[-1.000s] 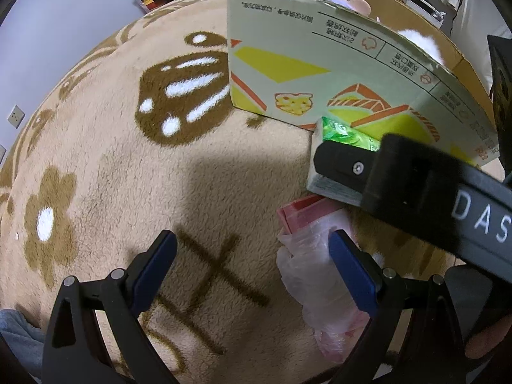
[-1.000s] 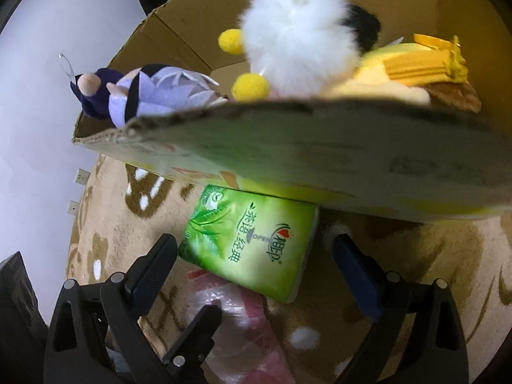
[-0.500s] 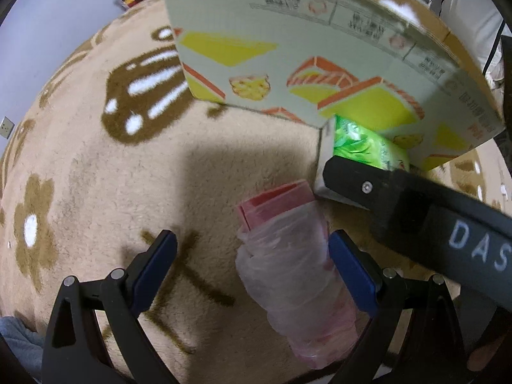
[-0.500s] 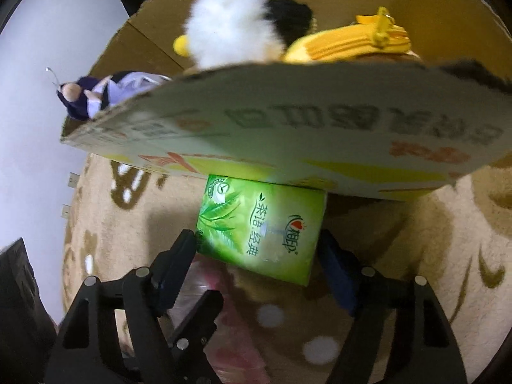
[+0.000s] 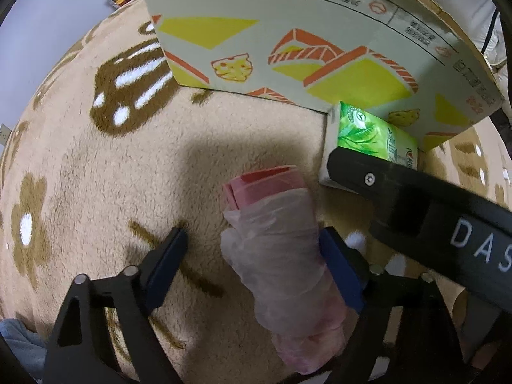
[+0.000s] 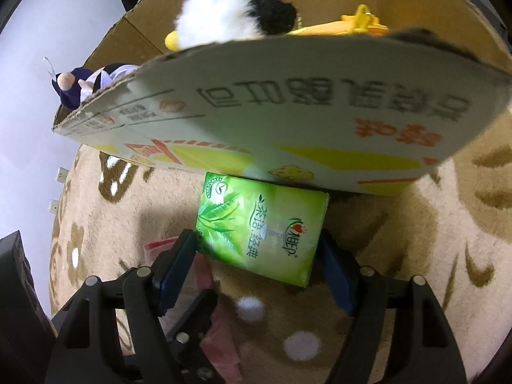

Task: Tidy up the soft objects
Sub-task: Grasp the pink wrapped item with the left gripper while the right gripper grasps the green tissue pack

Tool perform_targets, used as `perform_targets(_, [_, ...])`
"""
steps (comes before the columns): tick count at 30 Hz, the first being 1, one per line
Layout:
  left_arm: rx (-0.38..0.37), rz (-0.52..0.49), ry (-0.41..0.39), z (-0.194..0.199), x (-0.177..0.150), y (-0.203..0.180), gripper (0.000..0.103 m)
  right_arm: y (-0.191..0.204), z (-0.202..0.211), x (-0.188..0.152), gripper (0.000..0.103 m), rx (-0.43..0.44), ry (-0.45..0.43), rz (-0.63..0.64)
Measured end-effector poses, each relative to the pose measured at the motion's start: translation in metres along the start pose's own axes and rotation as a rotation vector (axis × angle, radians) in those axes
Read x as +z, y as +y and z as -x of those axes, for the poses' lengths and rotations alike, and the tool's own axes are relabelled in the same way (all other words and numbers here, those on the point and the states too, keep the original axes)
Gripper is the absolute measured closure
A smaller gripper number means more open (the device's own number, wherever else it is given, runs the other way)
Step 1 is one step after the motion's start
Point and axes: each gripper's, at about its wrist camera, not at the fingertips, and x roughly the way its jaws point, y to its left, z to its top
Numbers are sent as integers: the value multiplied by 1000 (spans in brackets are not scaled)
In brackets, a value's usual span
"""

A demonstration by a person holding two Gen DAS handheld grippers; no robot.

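Note:
A pink bundle in a clear plastic bag [image 5: 281, 256] lies on the beige carpet [image 5: 96, 160] between the fingers of my left gripper [image 5: 252, 265]. Its jaws are closing: the right pad touches the bag and the left pad still stands clear of it. Beside it a green tissue pack [image 6: 259, 227] lies against the printed cardboard box [image 6: 288, 112]. My right gripper [image 6: 256, 256] is shut on that pack, a pad on each side. In the left wrist view the pack [image 5: 374, 134] shows behind a black finger [image 5: 368, 176] of the right gripper.
The box holds a white fluffy plush [image 6: 217, 16], a purple plush [image 6: 73, 86] and a yellow soft toy [image 6: 352, 25]. Its printed wall [image 5: 288, 32] rises just beyond both grippers. The patterned carpet stretches off to the left, towards a wall with sockets [image 6: 62, 172].
The left gripper moved right until the pink bundle lay between its fingers, then its jaws narrowed. The right gripper's jaws came in from wide apart onto the green tissue pack.

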Motion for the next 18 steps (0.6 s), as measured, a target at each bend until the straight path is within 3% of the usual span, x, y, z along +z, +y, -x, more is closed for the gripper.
perform_targets(8, [16, 2, -15, 11, -3, 9, 69, -1, 5, -7, 26, -21, -4, 25])
perform_targets(13, [-17, 10, -36, 19, 1, 17, 86, -6, 11, -11, 27, -11, -7, 24])
perform_targets(18, [-15, -6, -67, 28, 1, 19, 88, -11, 19, -15, 28, 4, -21, 17])
